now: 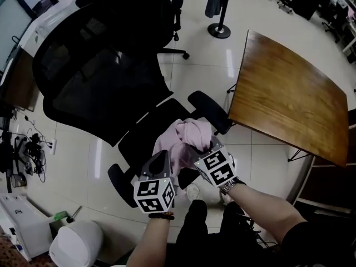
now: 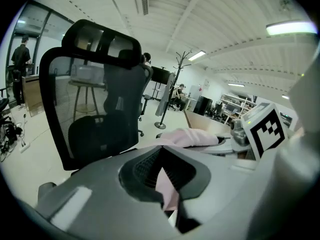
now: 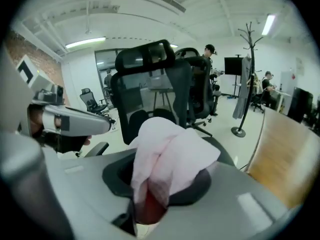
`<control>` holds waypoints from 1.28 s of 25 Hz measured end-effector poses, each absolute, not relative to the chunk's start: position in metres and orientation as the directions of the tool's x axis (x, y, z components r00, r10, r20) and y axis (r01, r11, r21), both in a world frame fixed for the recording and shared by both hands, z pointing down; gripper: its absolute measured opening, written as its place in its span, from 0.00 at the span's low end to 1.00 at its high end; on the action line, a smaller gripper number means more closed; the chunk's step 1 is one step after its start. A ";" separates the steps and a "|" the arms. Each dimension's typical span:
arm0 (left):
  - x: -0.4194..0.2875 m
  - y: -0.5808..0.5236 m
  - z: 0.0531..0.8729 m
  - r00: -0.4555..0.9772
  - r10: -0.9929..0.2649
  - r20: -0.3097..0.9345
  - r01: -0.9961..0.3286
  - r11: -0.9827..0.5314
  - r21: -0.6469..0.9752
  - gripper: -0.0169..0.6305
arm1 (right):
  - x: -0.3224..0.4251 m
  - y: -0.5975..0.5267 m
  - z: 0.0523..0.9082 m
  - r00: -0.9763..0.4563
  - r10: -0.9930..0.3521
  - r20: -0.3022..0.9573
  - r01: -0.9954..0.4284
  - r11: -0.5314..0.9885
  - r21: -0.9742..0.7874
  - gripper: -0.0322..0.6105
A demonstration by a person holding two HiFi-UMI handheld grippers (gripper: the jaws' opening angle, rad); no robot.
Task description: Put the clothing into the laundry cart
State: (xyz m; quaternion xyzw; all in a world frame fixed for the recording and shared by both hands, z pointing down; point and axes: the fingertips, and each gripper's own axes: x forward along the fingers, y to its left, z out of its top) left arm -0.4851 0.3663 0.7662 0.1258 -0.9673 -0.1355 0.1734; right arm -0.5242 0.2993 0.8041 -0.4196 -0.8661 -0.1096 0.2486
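A pink garment [image 1: 182, 139] lies bunched on the seat of a black mesh office chair [image 1: 105, 77]. My left gripper [image 1: 166, 157] is at the garment's near left edge, shut on a fold of pink cloth [image 2: 167, 189]. My right gripper [image 1: 207, 149] is at the near right edge, and a thick bunch of the same garment [image 3: 167, 159] fills its jaws, which are shut on it. In each gripper view the other gripper shows at the side: the right gripper [image 2: 260, 129] and the left gripper [image 3: 65, 121].
A brown wooden table [image 1: 289, 93] stands close on the right of the chair. A coat stand base [image 1: 219, 31] is on the floor behind. A white bin [image 1: 75, 243] and cables [image 1: 30, 149] lie at the left. The chair's armrests [image 1: 208, 111] flank the garment.
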 end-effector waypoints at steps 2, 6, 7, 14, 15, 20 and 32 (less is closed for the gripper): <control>-0.476 0.353 0.733 -0.909 -0.315 0.274 -0.231 0.927 0.296 0.03 | -0.515 0.282 0.755 -0.575 0.669 0.471 0.757 0.653 -0.005 0.23; -0.465 0.320 0.672 -0.905 -0.362 0.223 -0.296 0.914 0.278 0.03 | -0.497 0.240 0.660 -0.649 0.665 0.370 0.715 0.699 0.000 0.22; -0.463 0.311 0.658 -0.904 -0.372 0.211 -0.311 0.910 0.274 0.03 | -0.490 0.230 0.639 -0.663 0.664 0.346 0.709 0.705 0.006 0.22; -0.431 0.255 0.593 -0.880 -0.445 0.164 -0.401 0.883 0.246 0.03 | -0.430 0.160 0.509 -0.745 0.641 0.187 0.660 0.749 0.060 0.22; -0.427 0.246 0.587 -0.874 -0.457 0.162 -0.414 0.878 0.242 0.03 | -0.421 0.148 0.494 -0.756 0.633 0.167 0.649 0.758 0.066 0.22; -0.402 0.197 0.543 -0.841 -0.520 0.150 -0.486 0.847 0.214 0.03 | -0.372 0.088 0.405 -0.814 0.577 0.063 0.580 0.803 0.136 0.22; -0.341 0.013 0.447 -0.650 -0.754 0.098 -0.741 0.657 0.138 0.03 | -0.260 -0.074 0.255 -0.937 0.331 -0.110 0.297 0.923 0.246 0.22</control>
